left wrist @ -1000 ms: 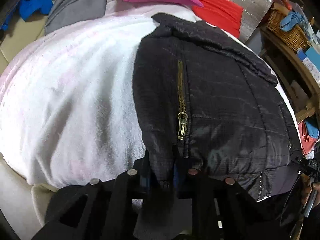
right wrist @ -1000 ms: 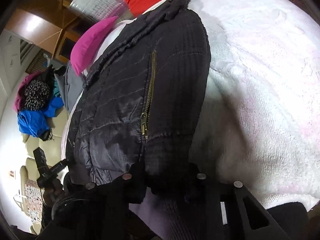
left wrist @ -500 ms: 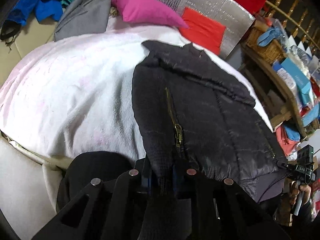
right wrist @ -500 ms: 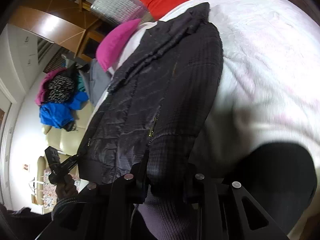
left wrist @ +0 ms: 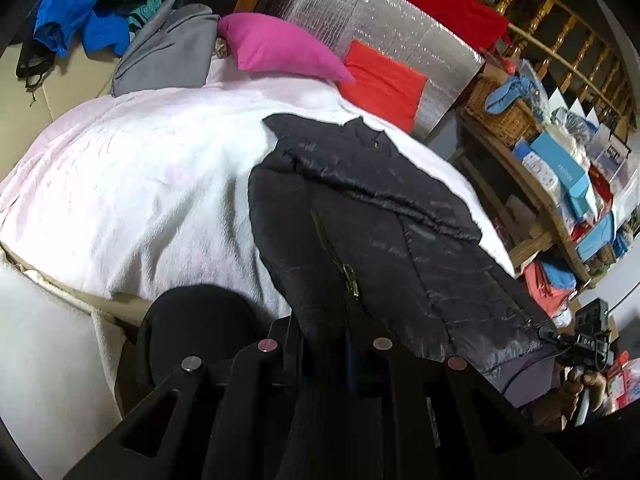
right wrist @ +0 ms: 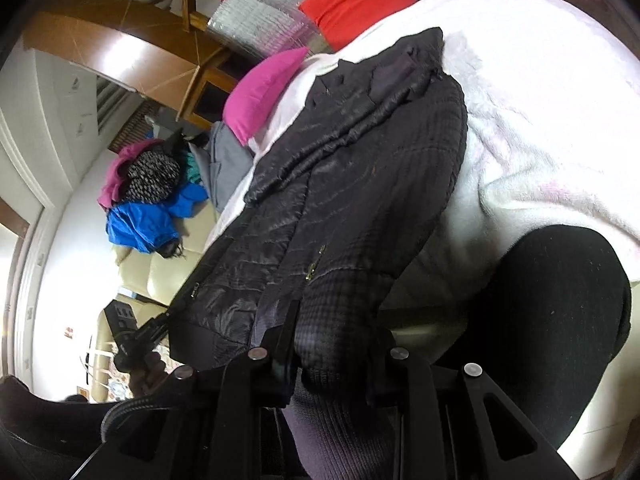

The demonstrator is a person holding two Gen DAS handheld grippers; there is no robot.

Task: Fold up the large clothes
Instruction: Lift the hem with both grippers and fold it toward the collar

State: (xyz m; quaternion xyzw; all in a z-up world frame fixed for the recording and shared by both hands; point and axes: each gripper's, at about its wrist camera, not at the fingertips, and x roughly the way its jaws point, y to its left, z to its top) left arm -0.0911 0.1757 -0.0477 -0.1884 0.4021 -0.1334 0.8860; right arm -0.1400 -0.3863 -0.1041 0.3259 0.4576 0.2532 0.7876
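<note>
A black quilted jacket (left wrist: 384, 216) with a brass zipper lies on the white blanket (left wrist: 132, 184), collar toward the far pillows. Its hem is lifted off the bed's near edge. My left gripper (left wrist: 326, 332) is shut on the hem's left corner. My right gripper (right wrist: 332, 344) is shut on the ribbed hem at the other corner, and the jacket (right wrist: 360, 184) stretches away from it across the blanket (right wrist: 552, 128). The other gripper shows at the right edge of the left wrist view (left wrist: 580, 344) and at the lower left of the right wrist view (right wrist: 136, 336).
A pink pillow (left wrist: 280, 48) and a red cushion (left wrist: 384, 84) lie at the bed's far end by a silver panel. Grey and blue clothes (left wrist: 80, 24) are heaped far left. A cluttered wooden shelf (left wrist: 552, 184) stands to the right. The person's dark knee (right wrist: 560, 320) is close below.
Both grippers have pulled back and up from the bed with the hem held. The jacket now looks farther away and its lower part hangs off the bed's edge.
</note>
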